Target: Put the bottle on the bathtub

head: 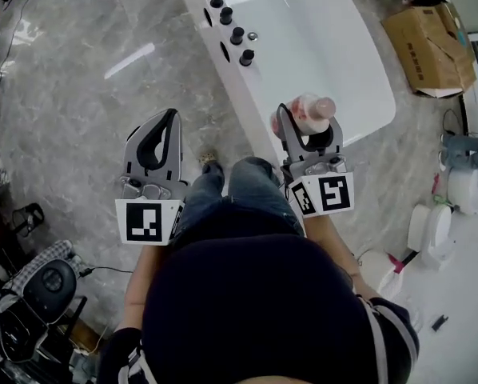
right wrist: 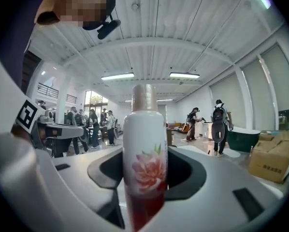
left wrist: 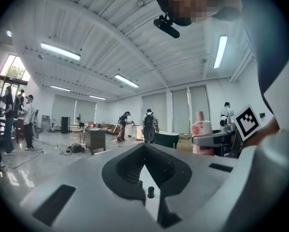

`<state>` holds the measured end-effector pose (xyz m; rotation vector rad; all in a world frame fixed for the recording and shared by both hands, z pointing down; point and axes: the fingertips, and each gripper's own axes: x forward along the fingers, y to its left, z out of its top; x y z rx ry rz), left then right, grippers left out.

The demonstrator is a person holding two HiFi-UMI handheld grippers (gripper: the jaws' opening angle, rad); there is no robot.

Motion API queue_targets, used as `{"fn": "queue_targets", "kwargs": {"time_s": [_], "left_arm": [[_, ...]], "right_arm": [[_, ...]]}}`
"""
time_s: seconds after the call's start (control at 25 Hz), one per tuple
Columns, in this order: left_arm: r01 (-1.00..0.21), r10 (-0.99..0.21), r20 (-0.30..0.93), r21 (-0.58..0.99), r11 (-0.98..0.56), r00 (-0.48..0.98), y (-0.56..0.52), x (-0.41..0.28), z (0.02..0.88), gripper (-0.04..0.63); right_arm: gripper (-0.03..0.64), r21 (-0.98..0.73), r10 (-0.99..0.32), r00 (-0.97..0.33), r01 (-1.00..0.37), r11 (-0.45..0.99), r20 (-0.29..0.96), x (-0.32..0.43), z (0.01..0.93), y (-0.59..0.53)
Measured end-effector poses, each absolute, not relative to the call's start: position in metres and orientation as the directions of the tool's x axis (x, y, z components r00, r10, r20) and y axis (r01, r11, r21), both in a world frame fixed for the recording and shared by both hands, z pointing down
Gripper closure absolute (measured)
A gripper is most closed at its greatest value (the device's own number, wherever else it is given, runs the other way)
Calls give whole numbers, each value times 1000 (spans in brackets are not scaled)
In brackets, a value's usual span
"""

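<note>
We are logging right claw (head: 308, 123) clamping bottle (head: 309, 112) by lower body. Bottle standing upright between jaws: white, pink flower print, pinkish cap on top. In head view we are seeing bottle appearing over near end of bathtub (head: 335, 54), just inside rim. Left claw (head: 169, 117) hanging over grey floor (head: 79, 94), jaws closed tip to tip, gripping nothing. Dark knobs (head: 237, 35) sitting along bathtub rim.
</note>
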<state>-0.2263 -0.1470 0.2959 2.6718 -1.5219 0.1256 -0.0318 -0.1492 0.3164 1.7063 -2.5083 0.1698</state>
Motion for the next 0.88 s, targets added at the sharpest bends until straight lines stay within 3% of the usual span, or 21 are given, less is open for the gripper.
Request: {"fn": "queue_targets", "kwargs": {"time_s": [0.24,0.56,0.88], "left_arm": [[-796,-790,108,37,-604,604,-176,-207,316,574],[-716,-704,132,83,-694,698,-201,-157,352,574],[-729,-707,183,113,-675,683,-238,-129,414,574]], "right_arm": [[383,-11,-936,-306,-951,308,173,-24,335,-157],[383,3,-920,-335,-940,342,204,-15,378,-193],[383,-33,-890,-382,-922,386,250,-2,458,-248]]}}
